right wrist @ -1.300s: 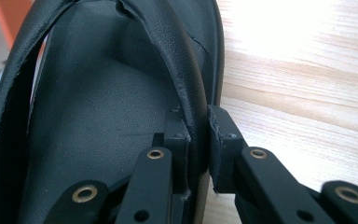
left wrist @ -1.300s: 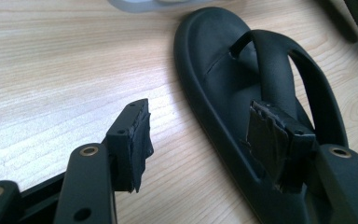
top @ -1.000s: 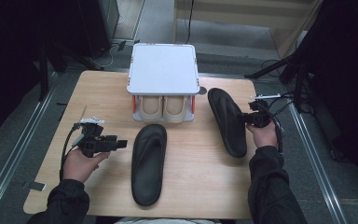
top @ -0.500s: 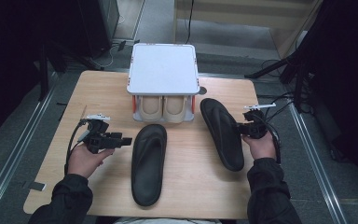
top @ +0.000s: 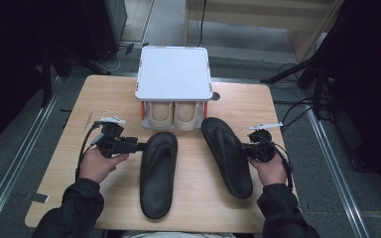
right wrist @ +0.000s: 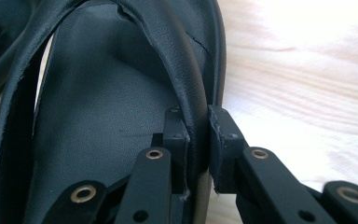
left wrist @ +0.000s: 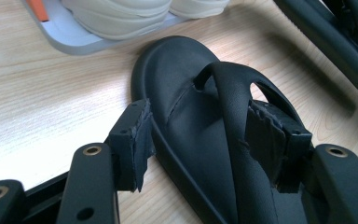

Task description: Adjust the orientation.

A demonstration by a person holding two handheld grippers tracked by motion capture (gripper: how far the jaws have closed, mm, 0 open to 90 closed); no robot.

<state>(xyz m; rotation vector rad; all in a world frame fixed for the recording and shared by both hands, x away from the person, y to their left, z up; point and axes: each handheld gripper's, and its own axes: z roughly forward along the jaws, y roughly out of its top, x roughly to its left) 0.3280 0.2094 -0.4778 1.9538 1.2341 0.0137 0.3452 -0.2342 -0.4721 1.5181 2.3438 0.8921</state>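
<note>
Two black flip-flops lie on the wooden table [top: 109,94]. The left flip-flop [top: 158,173] lies lengthwise near the front. My left gripper [top: 140,146] reaches it from the left, jaws open. In the left gripper view the left gripper [left wrist: 200,126] straddles the left flip-flop [left wrist: 186,98] at its outer edge and strap; one pad [left wrist: 133,140] stands at the sole's rim. The right flip-flop [top: 226,156] lies tilted, toe toward the rack. My right gripper [top: 245,148] holds it from the right. In the right gripper view the right gripper [right wrist: 196,126] is shut on its strap [right wrist: 177,56].
A small rack with a white flat top [top: 173,72] stands at the table's back centre. A pair of beige shoes [top: 173,114] sits on its lower shelf. The floor and dark stands surround the table. The table's front edge lies just beyond the forearms.
My right gripper has moved left, dragging the right flip-flop toward the centre. My left gripper has slid right, up to the left flip-flop, which has stayed put.
</note>
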